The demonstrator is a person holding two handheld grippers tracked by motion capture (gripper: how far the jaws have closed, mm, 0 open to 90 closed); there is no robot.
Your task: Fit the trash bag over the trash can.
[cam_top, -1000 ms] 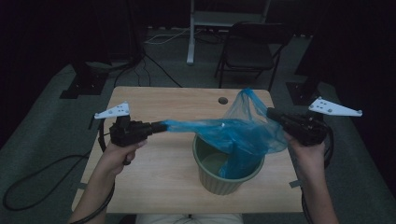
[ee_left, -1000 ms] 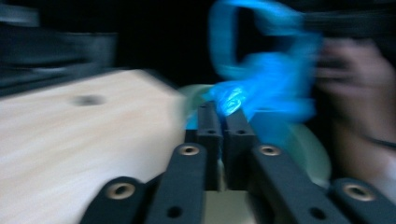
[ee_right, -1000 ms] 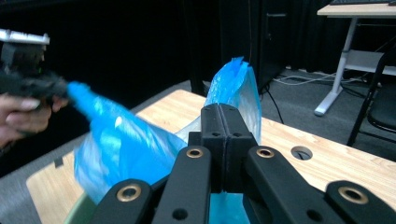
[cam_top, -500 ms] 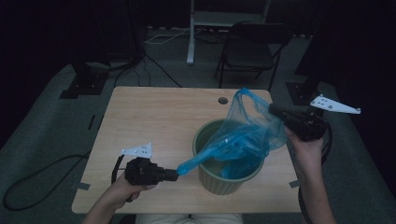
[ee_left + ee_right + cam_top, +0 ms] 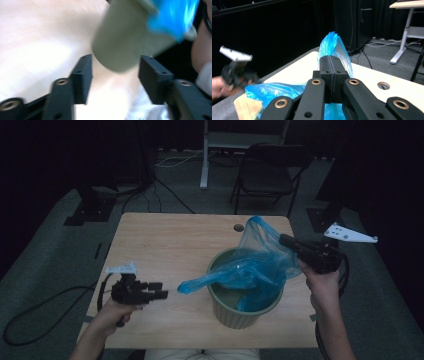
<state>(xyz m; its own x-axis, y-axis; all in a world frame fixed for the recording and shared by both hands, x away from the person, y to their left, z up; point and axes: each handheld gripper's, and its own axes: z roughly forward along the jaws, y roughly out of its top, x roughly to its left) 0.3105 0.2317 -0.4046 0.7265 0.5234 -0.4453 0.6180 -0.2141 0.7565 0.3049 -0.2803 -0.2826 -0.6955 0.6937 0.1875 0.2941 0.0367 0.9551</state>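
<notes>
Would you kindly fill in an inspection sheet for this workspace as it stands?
Surface: wooden table, round hole near far edge.
Job's things: blue plastic bag draped over green bin; one end trails out leftward.
Clutter: nothing seen.
Grippers: left hand-held gripper open, apart from the bag; right hand-held gripper shut on the bag's edge.
Cables: one trails from each gripper; more lie on the floor.
Surroundings: dark room, folding chair, desk legs.

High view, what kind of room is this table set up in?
Probably a studio or lab set up for recording, not a home: black curtains all round, cables trailing over grey carpet, a folding chair, and one small wooden table.
</notes>
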